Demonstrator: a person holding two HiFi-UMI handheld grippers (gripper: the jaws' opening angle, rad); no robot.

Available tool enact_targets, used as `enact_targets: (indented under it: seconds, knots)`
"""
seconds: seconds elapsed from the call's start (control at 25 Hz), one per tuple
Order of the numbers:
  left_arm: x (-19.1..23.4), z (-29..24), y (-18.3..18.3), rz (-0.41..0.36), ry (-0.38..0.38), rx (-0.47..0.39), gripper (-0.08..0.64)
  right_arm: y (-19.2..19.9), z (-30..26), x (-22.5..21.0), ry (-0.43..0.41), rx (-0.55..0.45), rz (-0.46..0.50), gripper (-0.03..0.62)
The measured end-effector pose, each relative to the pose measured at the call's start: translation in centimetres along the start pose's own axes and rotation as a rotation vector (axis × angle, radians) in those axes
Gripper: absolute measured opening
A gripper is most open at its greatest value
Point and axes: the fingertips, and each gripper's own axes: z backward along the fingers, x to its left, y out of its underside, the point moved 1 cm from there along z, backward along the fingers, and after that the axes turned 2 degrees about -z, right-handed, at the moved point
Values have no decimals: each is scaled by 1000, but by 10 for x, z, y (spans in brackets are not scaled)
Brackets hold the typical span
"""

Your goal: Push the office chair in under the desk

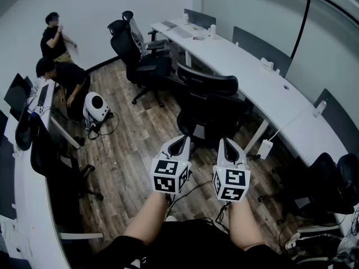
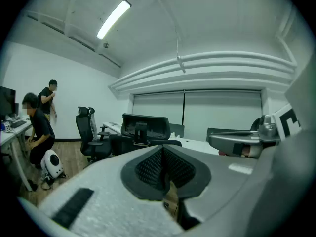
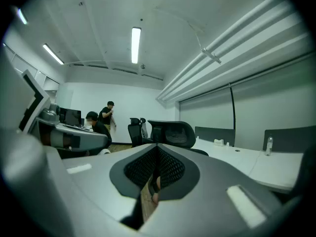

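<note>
Office wood floor (image 1: 132, 150), desk (image 1: 247, 66), office chair (image 1: 207, 88) beside it — left gripper (image 1: 180, 142), right gripper (image 1: 224, 144), jaws together.

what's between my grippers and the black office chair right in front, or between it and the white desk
Nothing visible stands between the left gripper or right gripper and the black office chair, only wooden floor. Toward the long white desk, a slanted white desk leg and a small white box on the floor stand beside its path.
</note>
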Motion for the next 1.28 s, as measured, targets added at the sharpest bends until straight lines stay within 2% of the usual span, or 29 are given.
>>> enact_targets:
  seconds: [0.24, 0.48, 0.92, 1.28]
  knots:
    - [19, 5, 5, 15, 15, 15, 8, 3, -10, 18, -3, 16, 1, 6]
    - [56, 11, 12, 43, 29, 20, 8, 6, -27, 40, 27, 10, -69, 8]
    - [133, 19, 19, 68, 111, 16, 8, 12, -56, 97, 162, 16, 36, 9]
    - [173, 11, 28, 75, 132, 38, 8, 23, -78, 94, 199, 95, 85, 9]
